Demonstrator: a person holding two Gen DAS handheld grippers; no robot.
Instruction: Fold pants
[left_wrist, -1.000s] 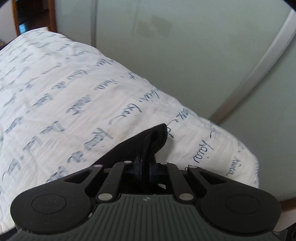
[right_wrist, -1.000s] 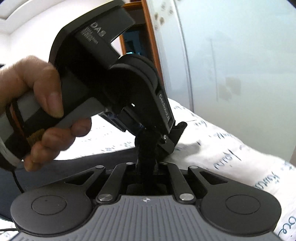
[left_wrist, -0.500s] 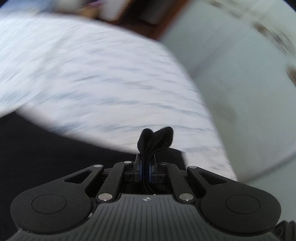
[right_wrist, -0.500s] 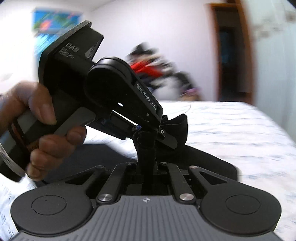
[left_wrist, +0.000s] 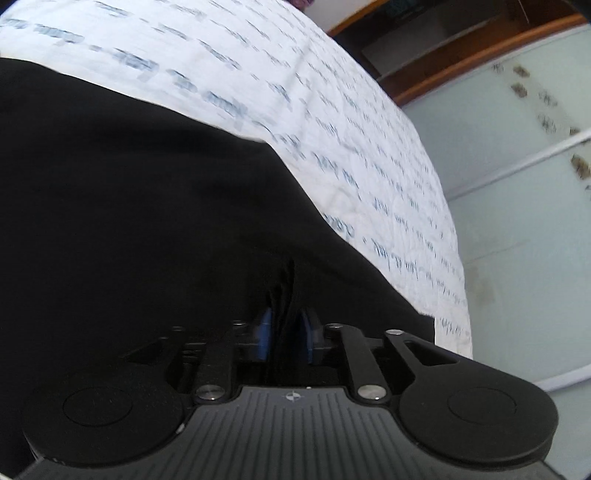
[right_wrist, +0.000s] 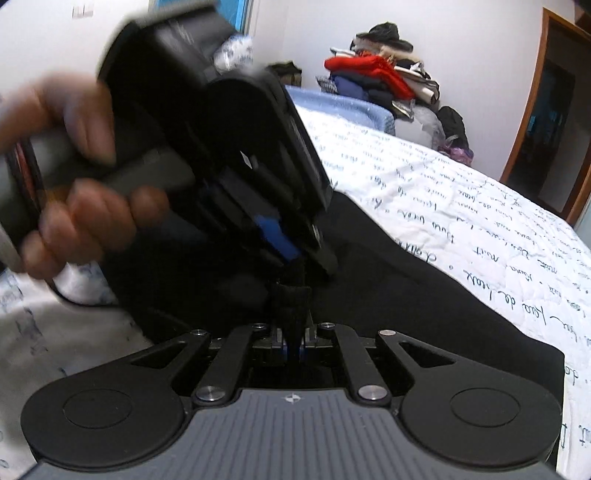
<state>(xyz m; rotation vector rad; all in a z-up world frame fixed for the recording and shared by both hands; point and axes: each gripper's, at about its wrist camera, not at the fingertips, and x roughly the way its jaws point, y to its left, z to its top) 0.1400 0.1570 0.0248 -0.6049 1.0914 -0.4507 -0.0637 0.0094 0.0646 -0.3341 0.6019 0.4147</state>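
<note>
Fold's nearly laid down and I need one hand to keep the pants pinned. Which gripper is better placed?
Right. The right gripper is shut on the pants, while the left gripper's jaws have just been opening, the fabric between them loose.

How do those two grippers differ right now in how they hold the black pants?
The left gripper has just been opening: its blue pads stand apart around a loose fold of the black pants. The right gripper is clamped tight on its fold. Both sit low over the bed.
</note>
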